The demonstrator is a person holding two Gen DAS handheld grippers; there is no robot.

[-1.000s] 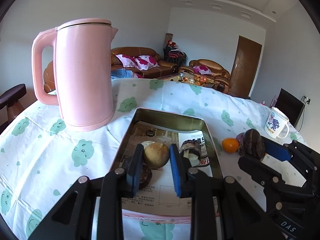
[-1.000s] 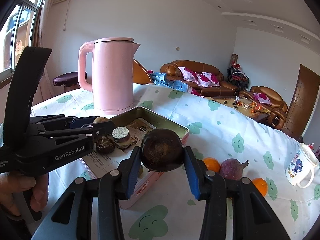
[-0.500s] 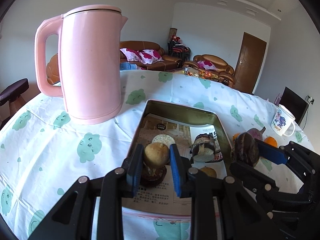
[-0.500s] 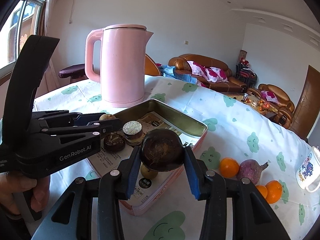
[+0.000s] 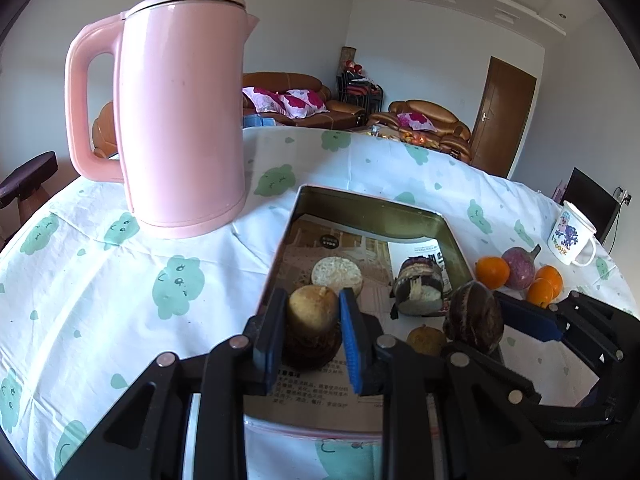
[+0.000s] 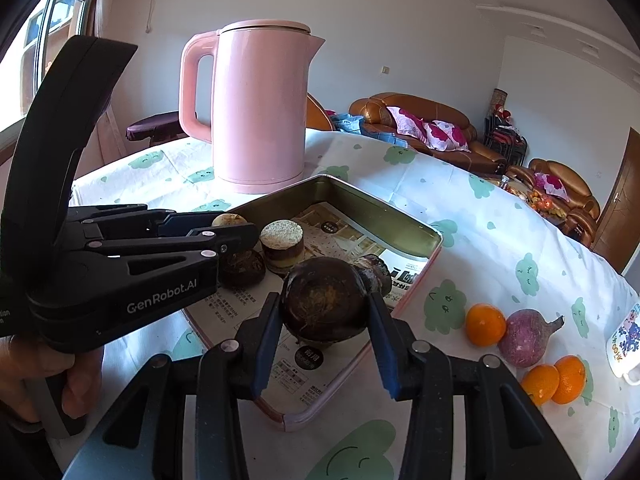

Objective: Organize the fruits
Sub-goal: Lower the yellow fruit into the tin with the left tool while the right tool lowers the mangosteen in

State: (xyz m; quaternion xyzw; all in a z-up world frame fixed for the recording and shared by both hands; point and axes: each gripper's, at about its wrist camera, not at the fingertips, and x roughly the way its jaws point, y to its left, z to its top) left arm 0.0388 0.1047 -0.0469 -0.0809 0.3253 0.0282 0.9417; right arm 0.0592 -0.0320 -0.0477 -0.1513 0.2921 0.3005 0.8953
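The left gripper (image 5: pixel 312 312) is clamped on a small tan fruit (image 5: pixel 313 307) — round, dull yellow-brown, with a rough, dry-looking skin and a tiny nub on top. Both blue pads press its sides, and it hangs over the near left part of the tin tray (image 5: pixel 372 204), right above a dark brown, wrinkled fruit (image 5: pixel 310 350) lying on the printed paper that lines the tray.

The right gripper (image 6: pixel 324 308) grips a larger dark fruit (image 6: pixel 324 300) between its blue pads, held a good deal wider than the left's; this one is almost black-brown, smooth and rounded, with a pale fibrous scar facing the camera. It sits over the tray's near right edge, at about 5 o'clock from the tray's middle in the right wrist view.

Inside the tray are a stubby cut piece with a pale grainy top (image 6: pixel 282 246), a dark striped chunk (image 5: pixel 418 286) at 3 o'clock from it, and a little yellowish fruit (image 5: pixel 426 338) near the front.

Out on the cloud-print tablecloth (image 5: pixel 120 288), at 3 o'clock from the tray, lie three oranges (image 6: pixel 485 325) and a purple root (image 6: pixel 522 338) — all close together. A pink kettle (image 6: pixel 260 108) stands just beside the tray's far left corner, at 11 o'clock.
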